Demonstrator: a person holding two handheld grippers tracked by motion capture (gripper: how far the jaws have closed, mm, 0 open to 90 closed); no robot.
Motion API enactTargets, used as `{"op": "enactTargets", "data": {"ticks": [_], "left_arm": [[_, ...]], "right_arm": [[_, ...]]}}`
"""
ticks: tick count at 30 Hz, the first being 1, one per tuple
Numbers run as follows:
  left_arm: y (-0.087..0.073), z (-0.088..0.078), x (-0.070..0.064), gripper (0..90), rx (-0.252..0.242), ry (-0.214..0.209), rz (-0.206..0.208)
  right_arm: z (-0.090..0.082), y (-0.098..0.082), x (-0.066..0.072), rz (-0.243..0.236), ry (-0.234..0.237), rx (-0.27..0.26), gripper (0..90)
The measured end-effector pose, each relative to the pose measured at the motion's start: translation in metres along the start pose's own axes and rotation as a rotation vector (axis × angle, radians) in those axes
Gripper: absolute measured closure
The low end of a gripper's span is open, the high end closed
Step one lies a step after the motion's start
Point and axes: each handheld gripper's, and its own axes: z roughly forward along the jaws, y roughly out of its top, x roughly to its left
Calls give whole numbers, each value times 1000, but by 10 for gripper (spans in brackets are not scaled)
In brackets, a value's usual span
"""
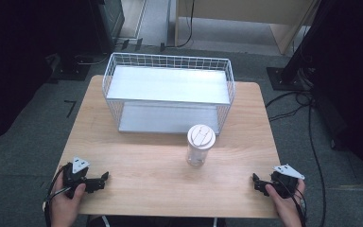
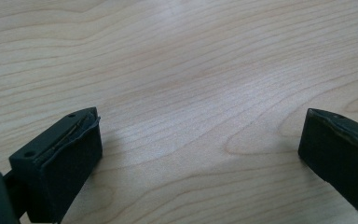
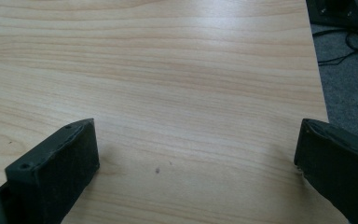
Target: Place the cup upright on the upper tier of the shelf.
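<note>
Jaws spread wide on both sides, nothing between them but bare wood. My left gripper [image 1: 105, 176] rests at the desk's [image 1: 146, 165] near left corner, my right gripper [image 1: 255, 178] at the near right, well apart, leaving the middle free. The clear jar [image 1: 200, 145] with its white lid stands upright between them and farther in, just before the white wire rack [image 1: 168, 92], whose open front faces me. I judge the jar is meant for a shelf.

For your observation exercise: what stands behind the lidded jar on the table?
Behind the jar stands a white wire rack with two bare grey shelves. The jar covers part of its lower front edge.
</note>
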Motion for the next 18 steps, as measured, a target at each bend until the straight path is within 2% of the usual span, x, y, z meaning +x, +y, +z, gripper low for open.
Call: {"op": "enactTargets", "data": {"ticks": [6,9,18], "left_arm": [[0,0,0,0,0,0,0],[0,0,0,0,0,0,0],[0,0,0,0,0,0,0]], "right_arm": [[-1,1,14,-9,41,-10,0],[-2,5,28,-43,65,-14,0],[-2,16,66,-90,153,-48,0]]}}
